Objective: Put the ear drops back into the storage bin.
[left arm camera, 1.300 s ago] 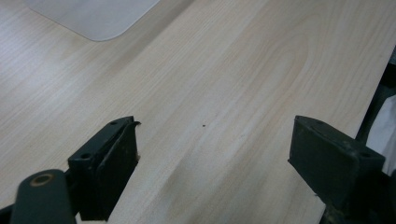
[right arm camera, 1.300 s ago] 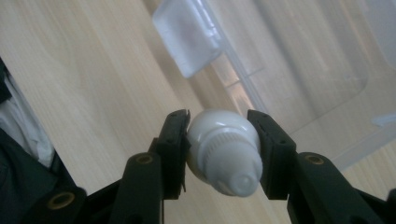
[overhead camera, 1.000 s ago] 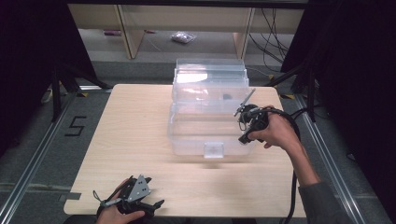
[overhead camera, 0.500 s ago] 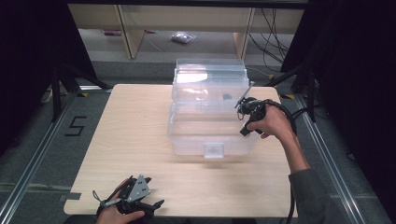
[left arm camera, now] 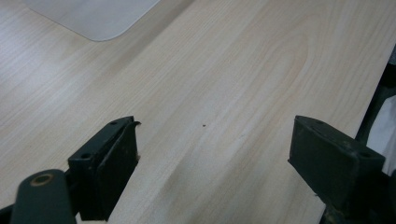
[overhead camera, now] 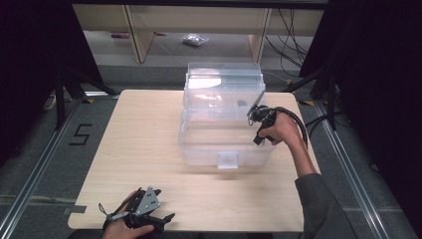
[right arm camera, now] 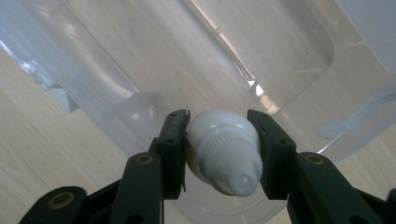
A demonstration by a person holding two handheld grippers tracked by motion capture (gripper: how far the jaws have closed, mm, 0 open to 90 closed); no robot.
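A small white squeeze bottle (right arm camera: 223, 156) with a ribbed cap is clamped between the jaws of the right gripper (right arm camera: 219, 140), its nozzle tip turned toward the camera. The gripper (overhead camera: 259, 117) is held at the right rim of a clear plastic storage box (overhead camera: 224, 144) standing open in the middle of a light wooden table (overhead camera: 139, 139). The left gripper (overhead camera: 144, 214) is held at the table's near edge, well apart from the box; its jaws are spread wide over bare wood with nothing between them.
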